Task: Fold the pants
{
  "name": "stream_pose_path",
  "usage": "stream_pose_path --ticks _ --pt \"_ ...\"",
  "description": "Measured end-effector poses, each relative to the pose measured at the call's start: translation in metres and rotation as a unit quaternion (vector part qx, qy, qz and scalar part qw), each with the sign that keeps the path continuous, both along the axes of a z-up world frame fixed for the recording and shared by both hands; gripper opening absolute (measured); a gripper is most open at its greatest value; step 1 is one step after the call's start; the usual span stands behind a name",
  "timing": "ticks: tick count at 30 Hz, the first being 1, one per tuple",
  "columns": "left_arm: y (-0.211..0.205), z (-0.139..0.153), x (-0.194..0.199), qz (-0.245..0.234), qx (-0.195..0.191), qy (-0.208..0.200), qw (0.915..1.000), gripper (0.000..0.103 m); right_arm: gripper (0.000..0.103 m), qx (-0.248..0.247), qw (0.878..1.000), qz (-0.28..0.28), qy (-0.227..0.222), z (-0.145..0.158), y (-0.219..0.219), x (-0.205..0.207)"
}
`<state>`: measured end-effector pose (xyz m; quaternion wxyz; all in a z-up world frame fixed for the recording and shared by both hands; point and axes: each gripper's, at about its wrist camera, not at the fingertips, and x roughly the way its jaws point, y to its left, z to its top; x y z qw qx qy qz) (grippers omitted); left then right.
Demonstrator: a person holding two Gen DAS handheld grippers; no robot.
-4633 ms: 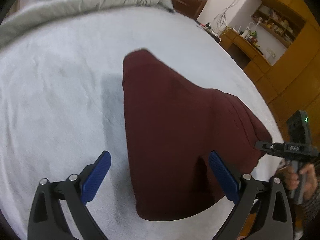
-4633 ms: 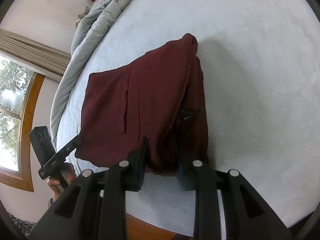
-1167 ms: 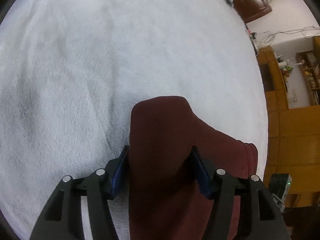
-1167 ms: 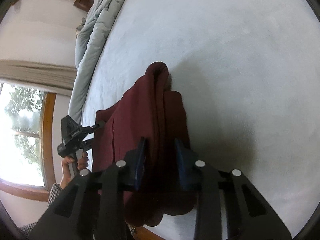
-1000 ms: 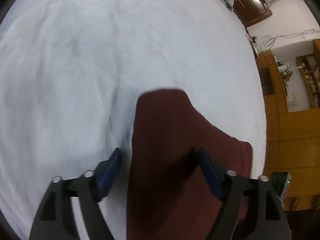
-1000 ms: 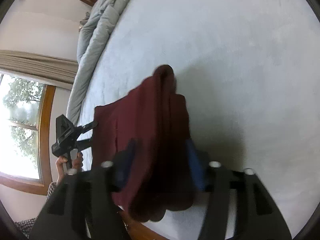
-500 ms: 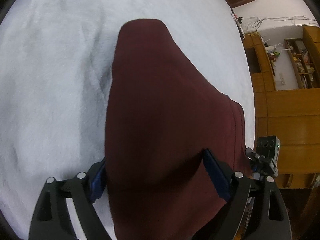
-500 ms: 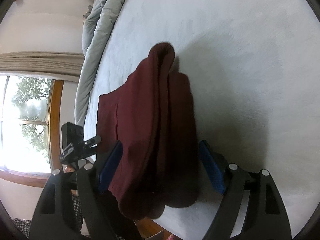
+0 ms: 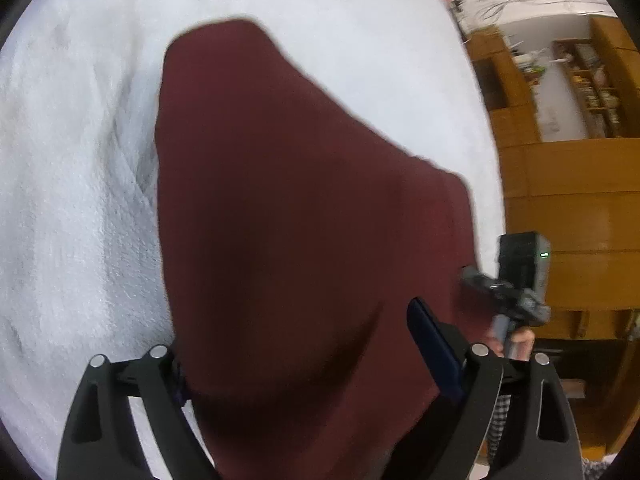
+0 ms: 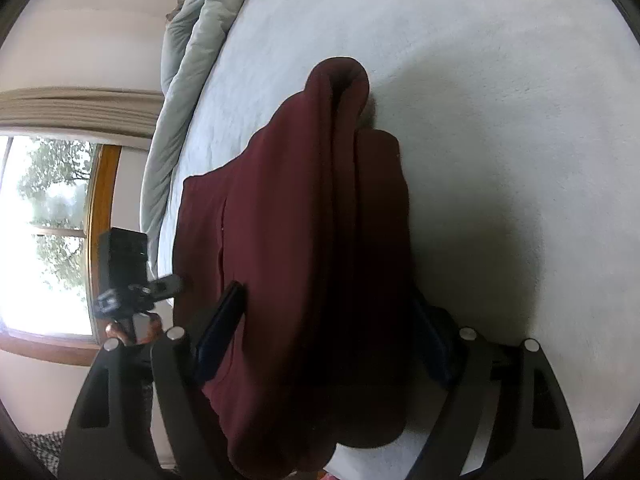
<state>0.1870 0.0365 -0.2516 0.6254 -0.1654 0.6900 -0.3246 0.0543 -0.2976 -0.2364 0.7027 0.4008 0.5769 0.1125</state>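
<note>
The white bed cover [image 9: 68, 208] fills most of both views and there's loads of bare room on it, all around the far side of the pants and out to the right in the right wrist view. The folded maroon pants [image 9: 288, 216] sit close to the near edge of the bed, bunched into a thick stack with a rounded end pointing away from the cameras. Only the left wrist view gets the wooden cabinets and shelves [image 9: 576, 176] past the bed's edge, plus the right gripper [image 9: 516, 292] off beside the pants corner with fingers of a hand wrapped on its handle. Only the right wrist view gets the window [image 10: 48, 236], the curtain above it, the rumpled grey duvet [image 10: 188, 76] along the far side, and the layered fold edges of the pants [image 10: 320, 248]. It also catches the left gripper [image 10: 136, 280] held low at the bed's edge. Both point down at a slant. Left gripper [image 9: 304, 360]: jaws spread wide, pants lying between, the right pad looks clear of the cloth, the left pad is mostly hidden behind it. Right gripper [image 10: 328, 340]: jaws spread, pants between them; can't tell if the pads touch.
</note>
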Motion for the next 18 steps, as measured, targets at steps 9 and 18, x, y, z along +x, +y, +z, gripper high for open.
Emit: stream_pose_path --ticks 9,18 --pt "0.004 -0.007 -0.005 0.03 0.022 0.003 0.9993 0.063 0.056 0.004 1.0 -0.009 -0.005 0.001 0.002 -0.004" --pt "-0.002 0.021 -0.02 0.035 0.022 -0.043 0.9982 0.037 0.039 -0.038 0.998 -0.018 -0.038 0.032 0.018 -0.013"
